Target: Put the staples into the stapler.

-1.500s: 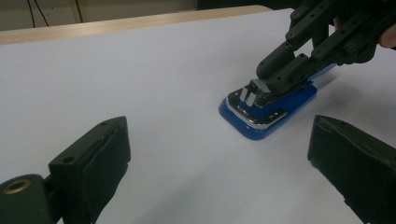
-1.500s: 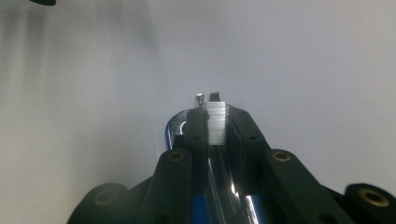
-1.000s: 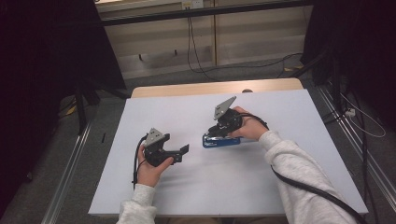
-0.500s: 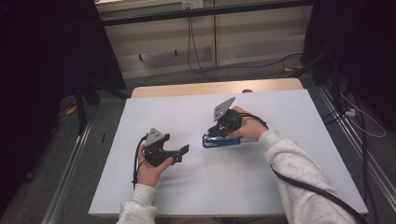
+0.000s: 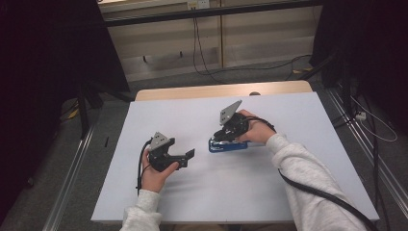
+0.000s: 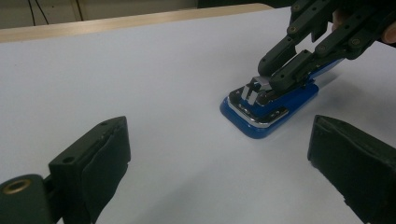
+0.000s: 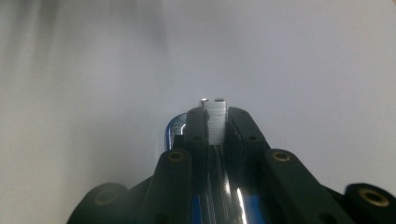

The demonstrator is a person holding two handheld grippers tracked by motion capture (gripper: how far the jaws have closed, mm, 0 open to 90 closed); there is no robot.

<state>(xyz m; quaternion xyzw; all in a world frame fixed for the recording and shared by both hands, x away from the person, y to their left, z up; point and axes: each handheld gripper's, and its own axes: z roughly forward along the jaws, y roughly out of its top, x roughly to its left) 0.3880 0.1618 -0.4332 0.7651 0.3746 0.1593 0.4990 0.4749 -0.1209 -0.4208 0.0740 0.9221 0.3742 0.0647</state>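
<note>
A blue stapler (image 5: 230,146) lies on the white table top, right of the middle. Its chrome channel faces up in the left gripper view, where the stapler (image 6: 275,114) sits ahead and to the right. My right gripper (image 5: 220,139) tilts down onto its front end. The right gripper (image 7: 215,115) is shut on a silvery strip of staples (image 7: 215,125) over that channel; the strip (image 6: 255,87) also shows from the side. My left gripper (image 5: 190,154) is held left of the stapler, apart from it. The left gripper (image 6: 219,144) is open with nothing between its pads.
A white sheet (image 5: 293,113) covers the table; a wooden strip (image 5: 216,90) shows at the far edge. Cables trail from both grippers, one along the right sleeve (image 5: 308,192). Dark curtains and floor cables (image 5: 370,120) surround the table.
</note>
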